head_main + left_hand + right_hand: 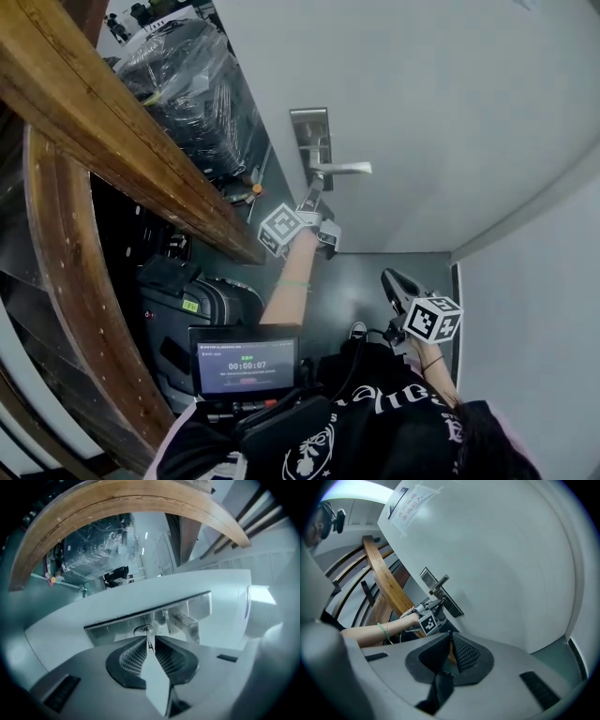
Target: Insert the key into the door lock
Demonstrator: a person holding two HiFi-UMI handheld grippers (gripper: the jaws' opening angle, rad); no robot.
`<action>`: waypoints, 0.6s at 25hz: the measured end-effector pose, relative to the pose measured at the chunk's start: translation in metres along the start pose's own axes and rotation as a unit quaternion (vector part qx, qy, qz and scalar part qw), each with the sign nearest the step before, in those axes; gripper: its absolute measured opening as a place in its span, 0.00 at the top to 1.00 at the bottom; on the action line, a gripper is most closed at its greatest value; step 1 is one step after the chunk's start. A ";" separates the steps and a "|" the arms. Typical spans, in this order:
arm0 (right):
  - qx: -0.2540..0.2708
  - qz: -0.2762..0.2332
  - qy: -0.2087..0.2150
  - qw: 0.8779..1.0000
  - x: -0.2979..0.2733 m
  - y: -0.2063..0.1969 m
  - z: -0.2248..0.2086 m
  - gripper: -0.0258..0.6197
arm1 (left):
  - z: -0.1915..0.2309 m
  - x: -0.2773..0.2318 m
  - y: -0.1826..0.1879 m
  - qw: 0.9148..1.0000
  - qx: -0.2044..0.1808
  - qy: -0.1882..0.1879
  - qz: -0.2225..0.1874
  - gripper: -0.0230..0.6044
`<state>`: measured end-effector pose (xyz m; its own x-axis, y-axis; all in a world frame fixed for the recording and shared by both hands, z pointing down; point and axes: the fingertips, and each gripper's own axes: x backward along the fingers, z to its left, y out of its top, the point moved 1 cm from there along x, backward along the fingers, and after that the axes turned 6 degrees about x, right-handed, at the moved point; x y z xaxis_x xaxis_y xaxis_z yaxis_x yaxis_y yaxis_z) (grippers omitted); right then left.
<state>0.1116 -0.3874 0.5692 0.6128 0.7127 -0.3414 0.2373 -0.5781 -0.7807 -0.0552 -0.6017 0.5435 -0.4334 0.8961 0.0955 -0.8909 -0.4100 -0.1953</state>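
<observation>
Honestly, the trouble I expect is all at the tip of the key. At the far left, the curved wooden rail point(94, 122) runs close beside my outstretched forearm. A wide swing of the elbow to correct my angle could knock against it and jolt the grip.

My left tongs point(149, 638) are clenched on the key point(150, 645), which stands edge-on between the pads with its tip right at the keyhole point(144, 630). I cannot tell whether the tip only rests on the cylinder face or has started to enter. The keyhole sits in the lock plate point(110, 629) on the door point(450, 94), toward the plate's lower end and just beside the root of the handle point(190, 624).

As I judge it, the thin blade is pinched only by the pads. If I push even slightly off the line of the slot, the key may pivot in the grip or skid off across the polished plate. If the blade is turned the wrong way for the slot, pushing harder will only twist it loose. The handle is near enough that the tongs' body could bump it.

My right tongs point(451, 644) are closed on nothing and hang well apart from the door at my right side, so they offer no help steadying anything.
</observation>
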 end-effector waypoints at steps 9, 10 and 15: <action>0.003 0.008 0.016 1.000 -0.007 0.001 0.024 0.91 | -0.010 0.051 -0.015 0.990 -0.122 0.033 0.068 0.95; 0.003 0.008 0.018 1.000 -0.008 -0.001 0.027 0.91 | -0.014 0.061 -0.016 0.990 -0.124 0.026 0.066 0.95; 0.002 0.005 0.024 1.000 -0.010 -0.019 0.048 0.91 | -0.034 0.107 -0.030 0.957 -0.263 0.023 0.117 0.96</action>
<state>0.0644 -0.3640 0.5624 0.6513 0.6864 -0.3236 0.2272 -0.5833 -0.7798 -0.0700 -0.4873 0.5265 -0.5961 0.8013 -0.0518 -0.5730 -0.4697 -0.6716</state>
